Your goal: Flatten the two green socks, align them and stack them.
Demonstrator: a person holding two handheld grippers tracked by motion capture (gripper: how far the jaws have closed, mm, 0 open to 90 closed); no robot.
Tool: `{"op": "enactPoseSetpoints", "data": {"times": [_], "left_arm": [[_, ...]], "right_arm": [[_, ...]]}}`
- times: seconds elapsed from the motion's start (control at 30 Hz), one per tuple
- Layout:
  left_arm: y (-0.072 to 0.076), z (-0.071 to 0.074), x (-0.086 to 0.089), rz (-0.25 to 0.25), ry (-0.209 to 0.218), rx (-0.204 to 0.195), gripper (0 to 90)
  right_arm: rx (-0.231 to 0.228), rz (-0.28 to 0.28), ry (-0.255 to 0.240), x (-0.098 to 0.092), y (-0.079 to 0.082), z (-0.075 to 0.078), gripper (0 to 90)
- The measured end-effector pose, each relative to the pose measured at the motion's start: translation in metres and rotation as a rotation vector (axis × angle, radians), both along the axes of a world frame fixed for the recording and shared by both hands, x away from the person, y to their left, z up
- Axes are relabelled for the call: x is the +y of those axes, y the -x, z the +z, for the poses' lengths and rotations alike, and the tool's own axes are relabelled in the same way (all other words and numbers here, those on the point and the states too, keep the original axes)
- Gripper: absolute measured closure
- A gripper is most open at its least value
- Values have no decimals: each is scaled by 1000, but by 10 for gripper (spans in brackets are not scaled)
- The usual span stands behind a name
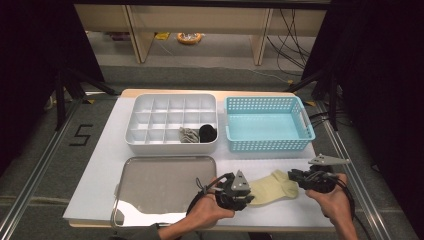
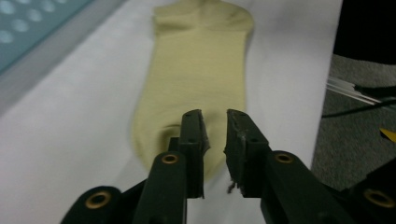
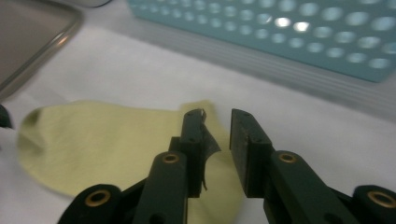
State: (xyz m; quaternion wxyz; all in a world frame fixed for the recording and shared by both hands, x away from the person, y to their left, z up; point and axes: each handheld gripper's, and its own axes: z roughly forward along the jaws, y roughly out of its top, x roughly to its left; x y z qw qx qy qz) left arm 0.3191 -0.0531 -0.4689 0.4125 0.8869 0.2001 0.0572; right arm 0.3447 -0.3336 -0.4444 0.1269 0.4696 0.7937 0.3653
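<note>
The room around the work is dim, with a grey floor, black stands at either side, pale furniture legs and loose cables at the far end, and a black "5" marked on the floor to the left. The table (image 1: 100, 165) is covered in white and carries four large things: a white divided organiser box (image 1: 172, 122) at the far left with a grey rolled item and a black one in two near compartments, a light blue perforated basket (image 1: 267, 124) just beside it on the right, and a shiny metal tray (image 1: 165, 187) at the near left. On the bare white surface in front of the basket lies a pale yellow sock (image 1: 272, 186), spread flat, stretching between the two hands. The left claw (image 2: 215, 140) stands at the sock's left end with its jaws a little apart, the fabric lying under and between them and not pinched. The right claw (image 3: 217, 135) sits at the sock's other end, its jaws likewise slightly parted over the fabric's edge.
</note>
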Motion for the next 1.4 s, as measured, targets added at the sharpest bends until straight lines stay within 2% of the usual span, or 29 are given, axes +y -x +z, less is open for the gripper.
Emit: {"op": "enactPoseSetpoints", "data": {"times": [0.03, 0.07, 0.1, 0.2, 0.23, 0.27, 0.33, 0.4, 0.43, 0.47, 0.5, 0.53, 0.57, 0.6, 0.63, 0.67, 0.8, 0.83, 0.87, 0.9, 0.97, 1.0, 1.07, 1.1, 1.17, 1.23, 1.3, 1.33, 1.4], "left_arm": [[1, -4, -5, -29, -26, 5, 773], [2, -7, -7, -14, -25, 12, 778], [1, -10, -8, -28, -55, 1, 778], [-3, -18, -7, -11, -72, 10, 778], [-3, -17, -5, -14, -79, 11, 781], [-3, -18, -5, -6, -66, 3, 781], [-4, -17, -3, -10, -97, -11, 781], [-6, -17, 0, -8, -97, -12, 788], [-5, -18, -1, 23, -67, -2, 788], [-6, -17, 0, 5, -84, -4, 787], [-6, -17, 1, 7, -86, -6, 784], [-6, -17, 1, 15, -80, -1, 778], [-6, -16, 2, 18, -70, 5, 767], [-5, -15, 3, 38, -42, 23, 755], [-6, -13, 5, 46, -37, 20, 749], [-7, -11, 7, 37, -43, 7, 749], [-15, -3, 17, 121, -8, -1, 695], [-18, -3, 19, 143, -9, 1, 683], [-21, -4, 20, 152, -12, 5, 662], [-24, -5, 21, 177, -12, 6, 647], [-31, -9, 21, 169, -20, 6, 632], [-31, -11, 20, 181, -27, 15, 627], [-33, -15, 18, 193, -52, 73, 605], [-33, -17, 17, 199, -48, 87, 593], [-31, -18, 15, 189, -58, 75, 579], [-29, -18, 14, 173, -49, 104, 549], [-24, -17, 12, 168, -84, 58, 537], [-24, -17, 11, 166, -91, 44, 539], [-23, -17, 11, 146, -93, 37, 579]], "right_arm": [[24, -18, -12, 6, 3, -1, 785], [26, 11, 1, 12, 4, -5, 792], [20, 34, 18, 12, 4, -7, 795], [68, 26, 56, 16, 9, -14, 800], [33, 24, 64, 16, 8, -20, 801], [74, 38, 89, 13, 8, -21, 805], [77, -15, 117, 12, 10, -28, 815], [101, -38, 92, 7, 10, -28, 822], [69, -53, 90, 6, 10, -30, 823], [79, -62, 116, 5, 10, -28, 822], [57, -28, 166, 0, 9, -27, 819], [67, -38, 155, 0, 9, -27, 817], [42, -26, 159, -2, 9, -29, 814], [57, -35, 150, -1, 9, -27, 811], [73, -64, 131, 1, 12, -27, 807], [66, -48, 146, 0, 11, -26, 803], [65, -52, 128, 0, 11, -27, 791], [76, -83, 99, 3, 13, -29, 789], [57, -88, 74, 3, 12, -31, 786], [57, -87, 75, 3, 12, -31, 784], [86, -71, 112, 2, 13, -27, 777], [79, -64, 116, 1, 12, -27, 775], [72, -53, 124, 0, 11, -27, 773], [70, -53, 121, 0, 11, -28, 772], [39, -63, 82, 2, 10, -32, 770], [39, -59, 86, 1, 10, -31, 768], [41, -62, 82, 2, 10, -32, 766], [69, -50, 111, 1, 11, -29, 763], [88, -53, 105, 2, 11, -28, 759]]}}
